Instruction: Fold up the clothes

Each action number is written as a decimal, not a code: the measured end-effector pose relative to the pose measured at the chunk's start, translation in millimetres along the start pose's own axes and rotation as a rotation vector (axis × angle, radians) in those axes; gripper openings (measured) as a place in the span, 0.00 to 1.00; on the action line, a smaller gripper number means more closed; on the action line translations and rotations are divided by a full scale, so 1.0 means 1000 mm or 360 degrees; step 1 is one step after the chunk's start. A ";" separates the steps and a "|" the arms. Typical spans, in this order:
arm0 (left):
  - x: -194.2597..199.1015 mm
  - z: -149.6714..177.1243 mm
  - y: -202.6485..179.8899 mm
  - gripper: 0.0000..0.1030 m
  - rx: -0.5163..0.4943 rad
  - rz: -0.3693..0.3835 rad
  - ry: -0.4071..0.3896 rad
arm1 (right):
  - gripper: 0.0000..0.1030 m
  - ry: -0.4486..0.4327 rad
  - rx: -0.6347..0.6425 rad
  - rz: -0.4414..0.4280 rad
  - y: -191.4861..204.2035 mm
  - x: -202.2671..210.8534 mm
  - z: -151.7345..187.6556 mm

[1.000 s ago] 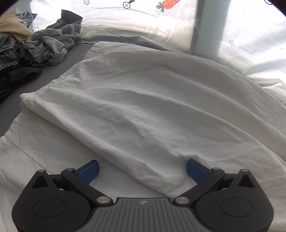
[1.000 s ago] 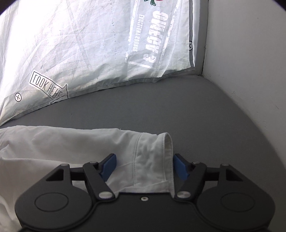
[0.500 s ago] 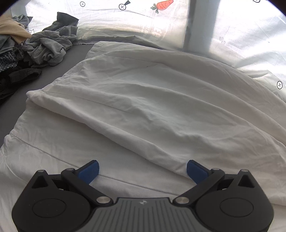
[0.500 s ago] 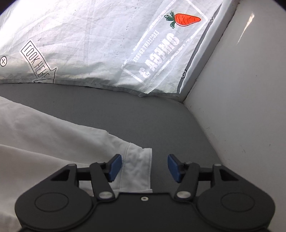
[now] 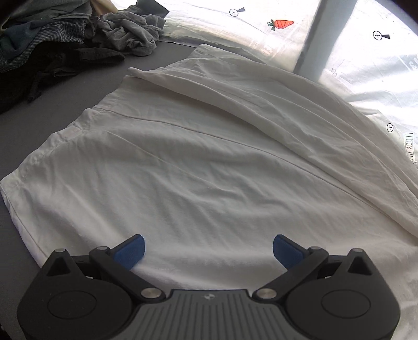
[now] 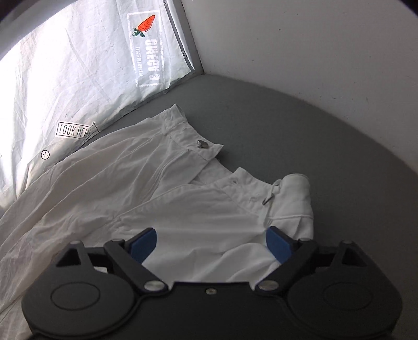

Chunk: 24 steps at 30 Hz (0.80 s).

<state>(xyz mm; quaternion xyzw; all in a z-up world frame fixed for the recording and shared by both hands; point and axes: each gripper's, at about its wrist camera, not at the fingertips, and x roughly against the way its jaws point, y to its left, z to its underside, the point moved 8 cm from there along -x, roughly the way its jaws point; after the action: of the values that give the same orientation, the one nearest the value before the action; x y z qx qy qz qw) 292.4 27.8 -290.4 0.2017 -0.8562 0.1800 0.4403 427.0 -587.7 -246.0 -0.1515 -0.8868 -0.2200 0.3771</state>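
A grey mattress (image 6: 300, 136) meets a white wall (image 6: 313, 47) on the right. Behind it hangs a translucent printed sheet (image 6: 78, 78) bearing a carrot picture (image 6: 146, 24), a "LOOK HERE" arrow label (image 6: 75, 130) and small crosshair marks (image 5: 233, 12).
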 end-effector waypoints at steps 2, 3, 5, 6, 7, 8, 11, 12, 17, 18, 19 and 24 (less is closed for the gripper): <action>0.006 0.005 0.008 1.00 -0.0015 0.0018 -0.0008 | 0.84 -0.0012 -0.0079 -0.0022 -0.011 0.023 0.018; 0.007 0.007 0.012 1.00 -0.0016 0.0021 -0.0003 | 0.81 -0.0005 -0.0123 -0.0028 -0.015 0.030 0.023; 0.006 0.010 0.017 1.00 -0.0022 0.0044 0.0005 | 0.79 0.0016 -0.0230 -0.0037 -0.023 0.044 0.034; 0.005 0.012 0.019 1.00 -0.0025 0.0055 0.0009 | 0.79 0.0030 -0.0280 -0.0044 -0.027 0.048 0.041; 0.004 0.013 0.019 1.00 -0.0034 0.0061 0.0012 | 0.79 0.0048 -0.0327 -0.0054 -0.031 0.051 0.048; 0.004 0.015 0.019 1.00 -0.0060 0.0063 0.0007 | 0.79 0.0068 -0.0370 -0.0065 -0.034 0.052 0.055; 0.002 0.022 0.015 1.00 -0.0169 0.0045 -0.0004 | 0.77 0.0120 -0.0503 -0.0159 -0.035 0.051 0.077; 0.002 0.024 0.013 1.00 -0.0209 0.0035 -0.0008 | 0.77 0.0133 -0.0547 -0.0205 -0.034 0.051 0.082; 0.000 0.030 0.007 1.00 -0.0376 -0.0012 -0.0009 | 0.52 0.0196 -0.0822 -0.0480 -0.016 0.042 0.095; 0.000 0.030 0.008 1.00 -0.0363 -0.0010 -0.0011 | 0.52 0.0208 -0.0892 -0.0510 -0.015 0.039 0.099; 0.000 0.030 0.008 1.00 -0.0369 -0.0015 -0.0010 | 0.52 0.0202 -0.0920 -0.0513 -0.014 0.038 0.101; -0.001 0.029 0.007 1.00 -0.0370 -0.0027 0.0015 | 0.48 0.0197 -0.0834 -0.0462 -0.008 0.038 0.097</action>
<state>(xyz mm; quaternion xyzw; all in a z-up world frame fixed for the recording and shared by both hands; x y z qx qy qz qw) 269.5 19.3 -307.8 0.1555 -0.8675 0.0767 0.4663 339.1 -541.3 -280.2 -0.1017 -0.7876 -0.5016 0.3432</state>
